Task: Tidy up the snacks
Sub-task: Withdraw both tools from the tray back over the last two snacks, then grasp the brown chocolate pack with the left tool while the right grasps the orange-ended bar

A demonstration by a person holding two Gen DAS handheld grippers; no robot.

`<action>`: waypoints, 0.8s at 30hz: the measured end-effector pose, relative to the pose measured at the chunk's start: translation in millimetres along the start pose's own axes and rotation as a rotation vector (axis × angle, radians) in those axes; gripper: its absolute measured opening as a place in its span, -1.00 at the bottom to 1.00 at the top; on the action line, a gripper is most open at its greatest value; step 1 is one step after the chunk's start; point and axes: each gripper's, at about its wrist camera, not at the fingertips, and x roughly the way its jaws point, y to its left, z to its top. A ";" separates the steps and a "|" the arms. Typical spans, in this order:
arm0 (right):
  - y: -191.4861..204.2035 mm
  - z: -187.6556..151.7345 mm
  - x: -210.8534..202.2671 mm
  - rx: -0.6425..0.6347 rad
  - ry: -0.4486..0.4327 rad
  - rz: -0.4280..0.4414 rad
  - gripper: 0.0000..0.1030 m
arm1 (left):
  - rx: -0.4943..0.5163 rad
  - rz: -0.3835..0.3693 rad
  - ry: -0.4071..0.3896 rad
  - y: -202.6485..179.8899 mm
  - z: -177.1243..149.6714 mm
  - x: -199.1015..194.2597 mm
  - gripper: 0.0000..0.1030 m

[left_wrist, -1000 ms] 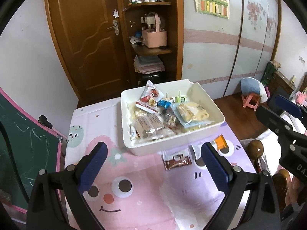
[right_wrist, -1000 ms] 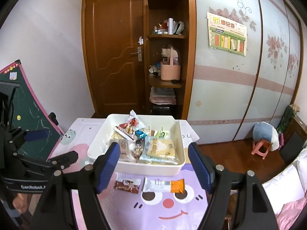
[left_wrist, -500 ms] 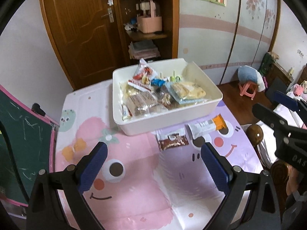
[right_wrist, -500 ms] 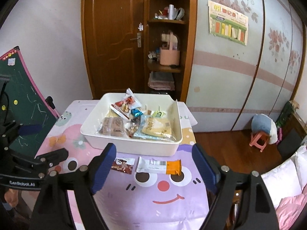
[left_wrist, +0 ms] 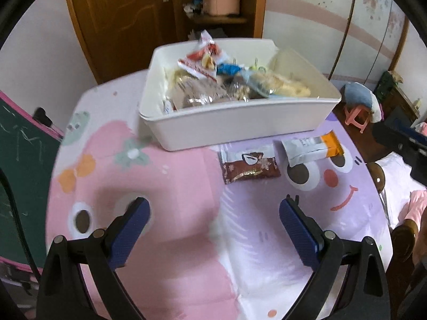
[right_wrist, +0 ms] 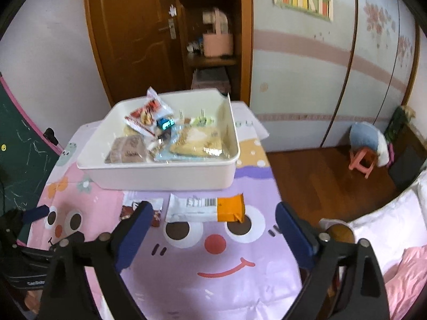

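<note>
A white bin point(left_wrist: 240, 122) point(right_wrist: 165, 177) full of snack packets stands on a table with a pink and purple cartoon cloth. In front of it lie a brown packet point(left_wrist: 249, 166) point(right_wrist: 130, 208) and a white and orange packet point(left_wrist: 311, 146) point(right_wrist: 205, 208). My left gripper point(left_wrist: 213, 210) hangs open above the cloth, short of the brown packet, with nothing between its fingers. My right gripper point(right_wrist: 213, 210) hovers just short of the white and orange packet; its jaws are opening and nothing sits between them.
A green chalkboard point(left_wrist: 16, 160) leans at the table's left edge. Behind the table are a wooden door point(right_wrist: 128, 34) and shelves with a pink basket point(right_wrist: 217, 42). A pink stool point(right_wrist: 363, 161) and bedding point(right_wrist: 387, 229) lie to the right.
Both grippers have sunk toward the table and tilted down, so the bin and the two loose packets look closer and larger. The right gripper's fingers stand wider apart than before.
</note>
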 end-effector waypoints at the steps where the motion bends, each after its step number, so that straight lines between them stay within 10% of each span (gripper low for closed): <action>1: -0.4 -2.0 8.7 -0.008 0.016 0.010 0.85 | 0.004 -0.002 0.002 -1.5 0.9 7.2 0.89; 15: 6.8 3.2 89.6 -0.512 0.082 0.171 0.85 | 0.390 -0.078 0.066 -39.1 29.8 84.3 0.89; 24: 9.3 7.4 128.0 -0.595 0.205 0.330 0.85 | 0.438 -0.108 0.116 -38.7 44.0 113.3 0.89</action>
